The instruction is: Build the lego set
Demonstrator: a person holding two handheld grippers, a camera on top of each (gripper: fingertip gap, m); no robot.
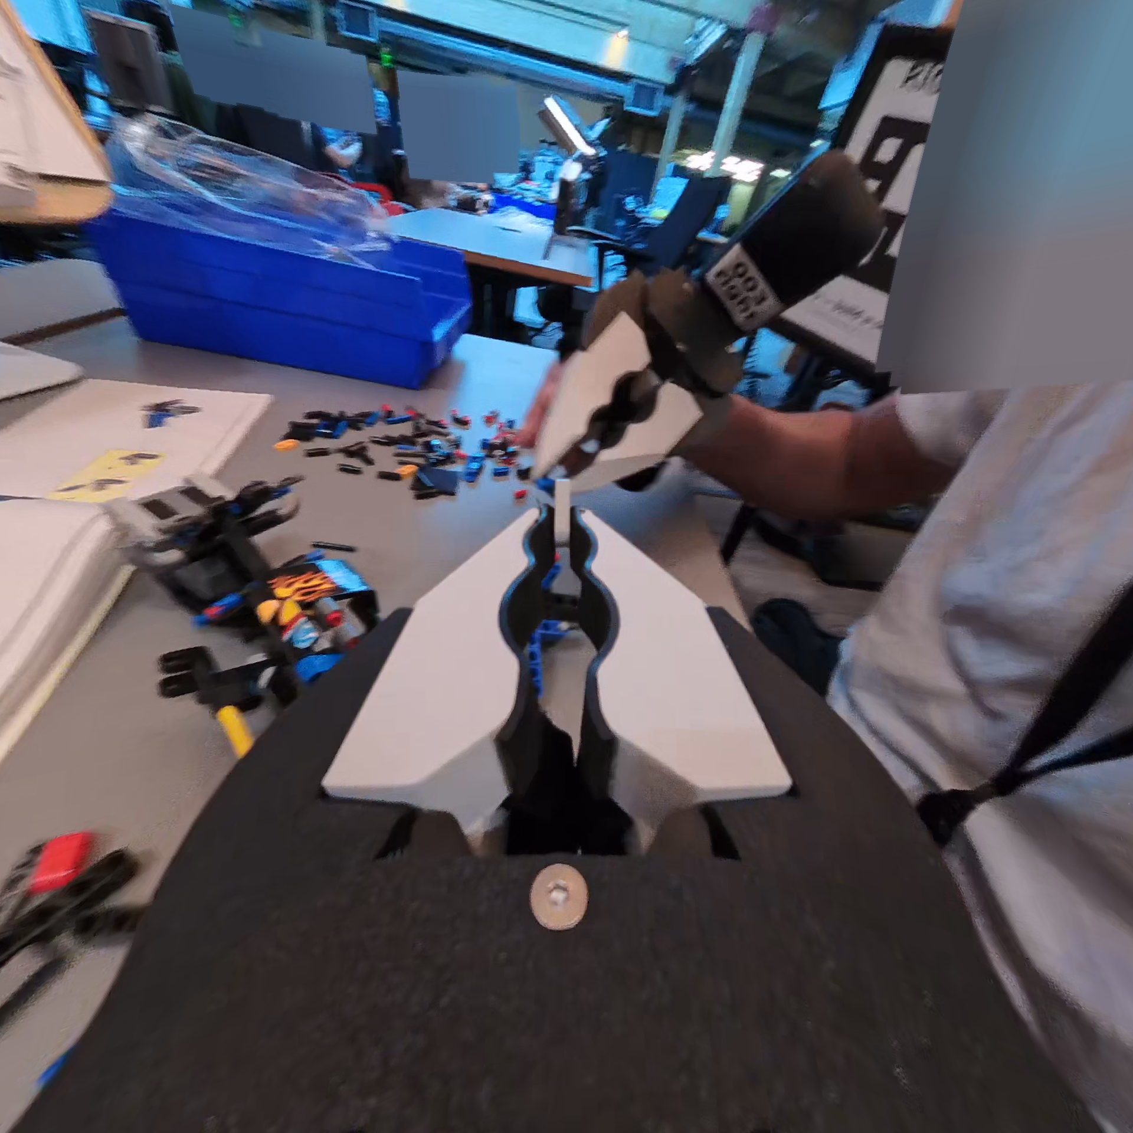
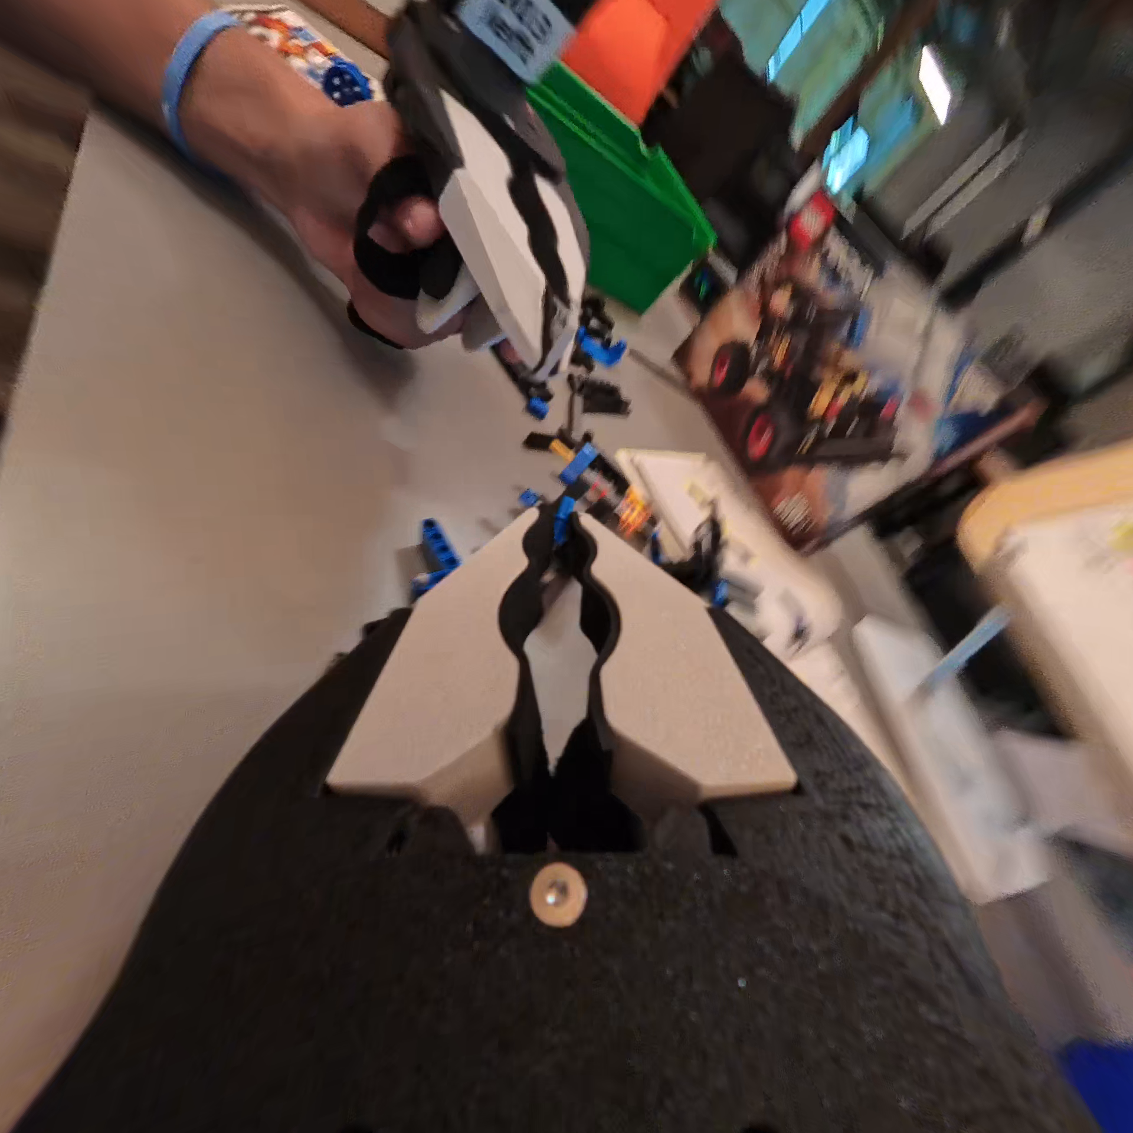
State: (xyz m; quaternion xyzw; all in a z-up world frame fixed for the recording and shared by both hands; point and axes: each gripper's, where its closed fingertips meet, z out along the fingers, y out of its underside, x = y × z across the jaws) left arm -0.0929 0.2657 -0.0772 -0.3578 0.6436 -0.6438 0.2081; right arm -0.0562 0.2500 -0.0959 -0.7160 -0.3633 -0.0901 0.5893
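Two grippers meet above the grey table (image 1: pixel 392 552), each clenched on a small part. The left gripper (image 1: pixel 559 518) pinches a slim white piece (image 1: pixel 562 509) that stands upright out of its tips, with a blue piece partly hidden lower between the fingers. The right gripper (image 2: pixel 556 518) is closed on a small blue piece (image 2: pixel 562 515) at its tips. In the left wrist view the right gripper (image 1: pixel 545 475) comes down from above with its tips right at the top of the white piece; whether they touch cannot be told.

On the table, left of the left gripper, lies the partly built model (image 1: pixel 270 601), black and blue with a flame sticker. Beyond it, farther from the grippers, is a scatter of loose pieces (image 1: pixel 398 441), black, blue and red. A blue bin (image 1: pixel 288 306) stands behind the scatter, and an open booklet (image 1: pixel 122 435) lies left of it. In the blurred right wrist view the set's box (image 2: pixel 815 380) sits past the model, with a green bin (image 2: pixel 619 202) behind the left gripper (image 2: pixel 552 362).
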